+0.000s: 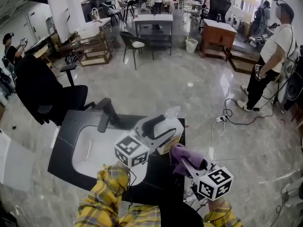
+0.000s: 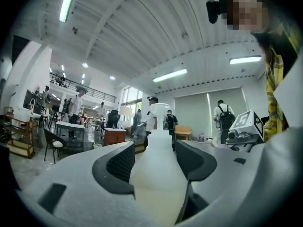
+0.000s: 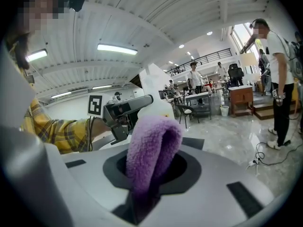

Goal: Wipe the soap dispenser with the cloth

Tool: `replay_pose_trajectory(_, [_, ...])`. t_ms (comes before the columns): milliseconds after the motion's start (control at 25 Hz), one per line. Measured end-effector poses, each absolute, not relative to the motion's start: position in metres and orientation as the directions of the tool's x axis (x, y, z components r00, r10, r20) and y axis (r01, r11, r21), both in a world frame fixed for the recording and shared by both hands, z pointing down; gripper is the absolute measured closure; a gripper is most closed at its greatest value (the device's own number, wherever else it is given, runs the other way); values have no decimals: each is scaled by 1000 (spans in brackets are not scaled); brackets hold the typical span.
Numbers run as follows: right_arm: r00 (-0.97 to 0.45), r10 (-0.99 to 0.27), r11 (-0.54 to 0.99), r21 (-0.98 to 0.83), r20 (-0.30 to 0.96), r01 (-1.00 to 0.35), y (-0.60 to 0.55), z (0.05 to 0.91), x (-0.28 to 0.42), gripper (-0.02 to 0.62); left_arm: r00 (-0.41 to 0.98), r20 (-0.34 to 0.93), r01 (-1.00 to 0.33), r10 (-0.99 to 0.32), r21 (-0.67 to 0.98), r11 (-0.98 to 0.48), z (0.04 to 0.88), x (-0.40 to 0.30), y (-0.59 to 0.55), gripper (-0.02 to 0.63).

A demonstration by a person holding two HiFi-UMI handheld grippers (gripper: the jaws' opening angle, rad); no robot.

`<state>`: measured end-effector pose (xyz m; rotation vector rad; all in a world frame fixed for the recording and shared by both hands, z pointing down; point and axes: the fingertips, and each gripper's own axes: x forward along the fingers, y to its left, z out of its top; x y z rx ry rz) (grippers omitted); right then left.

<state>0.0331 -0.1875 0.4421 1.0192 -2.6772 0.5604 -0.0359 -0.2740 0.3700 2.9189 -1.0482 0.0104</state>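
Both left tool and right tool are seen over the tabletop in the head view. In the left gripper view the dispenser is flanked by open jaws; in the right gripper view the cloth is clamped.

The cloth is purple, the soap dispenser whitish, perhaps cream-tinted, and the sleeve yellow plaid.

Large open workshop hall, glossy marble floor, scattered tables, chairs, floor cables, ceiling strip lights
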Motion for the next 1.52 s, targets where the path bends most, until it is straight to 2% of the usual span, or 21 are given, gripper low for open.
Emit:
replay_pose_trajectory(600, [-724, -601, 678, -265, 337, -686, -183, 442, 38, 520, 888, 53, -458, -456, 35, -888, 371, -37, -268, 393])
replay_pose_trajectory(1520, [-665, -643, 617, -259, 380, -743, -185, 457, 49, 520, 987, 21, -161, -160, 69, -985, 373, -41, -277, 414])
